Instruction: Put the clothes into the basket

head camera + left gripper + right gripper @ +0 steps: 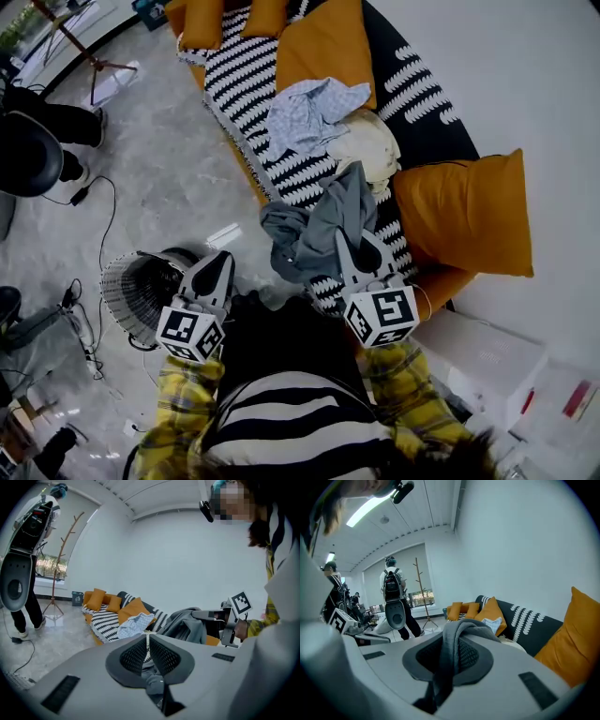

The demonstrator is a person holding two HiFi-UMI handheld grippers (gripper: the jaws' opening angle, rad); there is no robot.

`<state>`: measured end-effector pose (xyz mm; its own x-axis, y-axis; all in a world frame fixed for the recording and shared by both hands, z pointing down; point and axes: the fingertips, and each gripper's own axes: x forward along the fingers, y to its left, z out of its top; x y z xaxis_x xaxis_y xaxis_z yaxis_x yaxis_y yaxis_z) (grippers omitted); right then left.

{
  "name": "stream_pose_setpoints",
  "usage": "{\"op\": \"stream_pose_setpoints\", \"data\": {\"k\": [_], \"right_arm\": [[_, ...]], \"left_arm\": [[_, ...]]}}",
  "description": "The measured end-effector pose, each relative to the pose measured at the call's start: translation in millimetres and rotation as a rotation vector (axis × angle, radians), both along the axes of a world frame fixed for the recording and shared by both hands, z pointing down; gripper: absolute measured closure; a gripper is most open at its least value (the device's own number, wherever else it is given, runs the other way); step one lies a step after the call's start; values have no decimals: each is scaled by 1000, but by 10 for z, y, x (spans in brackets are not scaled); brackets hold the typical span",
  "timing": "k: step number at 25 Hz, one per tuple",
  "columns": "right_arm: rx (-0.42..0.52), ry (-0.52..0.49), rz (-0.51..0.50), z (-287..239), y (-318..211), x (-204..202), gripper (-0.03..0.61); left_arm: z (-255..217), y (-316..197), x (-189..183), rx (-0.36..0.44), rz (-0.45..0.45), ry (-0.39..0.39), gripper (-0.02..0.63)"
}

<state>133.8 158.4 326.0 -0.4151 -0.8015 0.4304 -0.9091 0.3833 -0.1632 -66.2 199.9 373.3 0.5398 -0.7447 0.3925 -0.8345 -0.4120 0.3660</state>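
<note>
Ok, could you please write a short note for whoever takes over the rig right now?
Right gripper: shut on the grey garment, held above the sofa.
Left gripper: jaws together on a grey fold, apparently the same garment.
Basket: on the floor below the left gripper; contents unclear.
Done: nothing visibly binned.
Left: drop the grey garment in, then the blue shirt and cream garment lying on the sofa.
</note>
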Motion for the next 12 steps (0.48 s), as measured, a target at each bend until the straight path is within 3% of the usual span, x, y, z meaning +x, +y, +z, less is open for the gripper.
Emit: {"op": "stream_pose_setpoints", "data": {"k": [6, 12], "right_arm": [[64, -73, -95, -413, -40, -477, 522], [153, -118, -287, -891, -6, -1207, 522]], "left_arm": [[-175, 159, -428, 32, -109, 6, 594], [-361, 383, -957, 64, -242, 8, 594]]}}
